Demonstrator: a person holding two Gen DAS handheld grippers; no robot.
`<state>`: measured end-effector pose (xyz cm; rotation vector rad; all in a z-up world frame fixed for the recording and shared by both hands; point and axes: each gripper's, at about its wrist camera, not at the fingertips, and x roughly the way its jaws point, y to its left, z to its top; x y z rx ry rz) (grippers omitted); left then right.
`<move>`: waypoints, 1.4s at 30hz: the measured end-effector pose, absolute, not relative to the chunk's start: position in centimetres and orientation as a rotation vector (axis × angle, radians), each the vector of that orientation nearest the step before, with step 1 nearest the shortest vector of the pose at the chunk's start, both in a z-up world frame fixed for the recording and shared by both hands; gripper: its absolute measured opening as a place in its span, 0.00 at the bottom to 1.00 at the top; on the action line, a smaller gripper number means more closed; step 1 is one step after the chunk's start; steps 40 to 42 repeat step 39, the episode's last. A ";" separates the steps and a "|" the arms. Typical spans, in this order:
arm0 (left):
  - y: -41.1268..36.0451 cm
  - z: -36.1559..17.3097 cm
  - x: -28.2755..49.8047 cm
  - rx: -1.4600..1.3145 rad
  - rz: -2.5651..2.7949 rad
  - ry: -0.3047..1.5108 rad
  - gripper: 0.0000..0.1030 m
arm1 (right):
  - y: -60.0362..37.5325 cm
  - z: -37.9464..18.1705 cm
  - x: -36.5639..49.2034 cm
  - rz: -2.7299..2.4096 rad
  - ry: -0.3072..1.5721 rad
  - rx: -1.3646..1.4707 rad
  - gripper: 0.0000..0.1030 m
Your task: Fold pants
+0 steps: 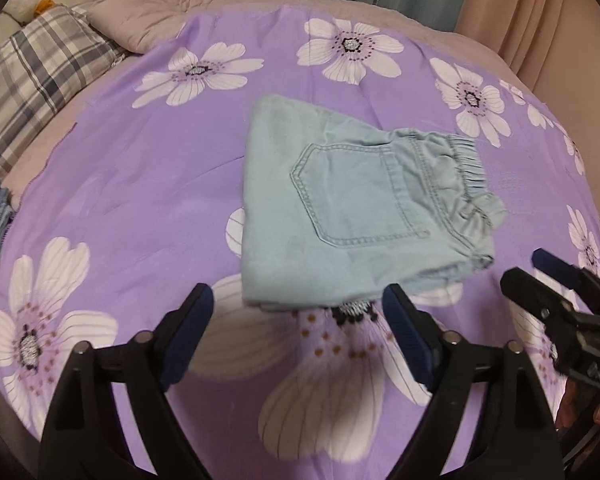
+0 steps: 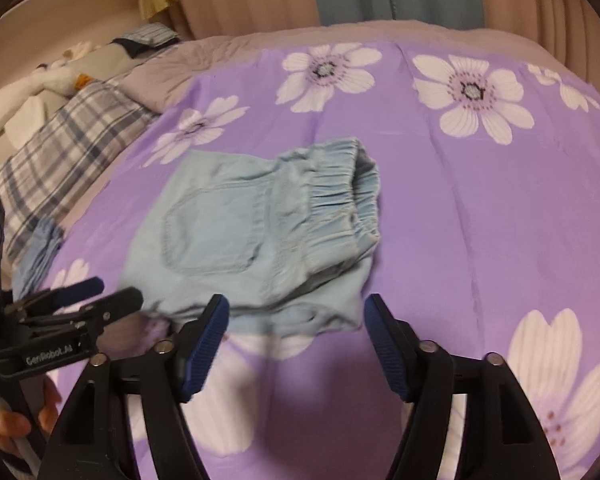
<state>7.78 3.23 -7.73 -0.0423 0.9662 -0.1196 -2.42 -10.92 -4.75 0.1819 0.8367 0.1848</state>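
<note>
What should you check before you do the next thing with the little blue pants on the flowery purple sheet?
1. Light blue denim pants folded into a compact bundle: ok.
2. Back pocket facing up, elastic waistband at one end: ok.
3. Left gripper open and holding nothing: ok.
4. Right gripper open and holding nothing: ok.
5. Purple floral bed sheet lying flat around the pants: ok.
6. Hidden layers underneath lying even: cannot tell, though one edge sticks out below the bundle.
</note>
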 end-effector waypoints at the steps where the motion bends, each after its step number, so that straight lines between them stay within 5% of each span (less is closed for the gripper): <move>1: 3.2 -7.3 7.3 -0.038 -0.122 0.964 0.87 | -10.7 -4.3 -2.8 0.185 0.829 0.168 0.84; 8: 3.1 -4.3 4.2 -0.022 -0.103 0.947 0.99 | -9.1 -1.1 -6.0 0.235 0.777 0.092 0.99; 42: 2.2 1.6 -2.4 -0.007 -0.057 0.863 1.00 | -8.4 3.3 -11.8 0.244 0.683 0.092 0.99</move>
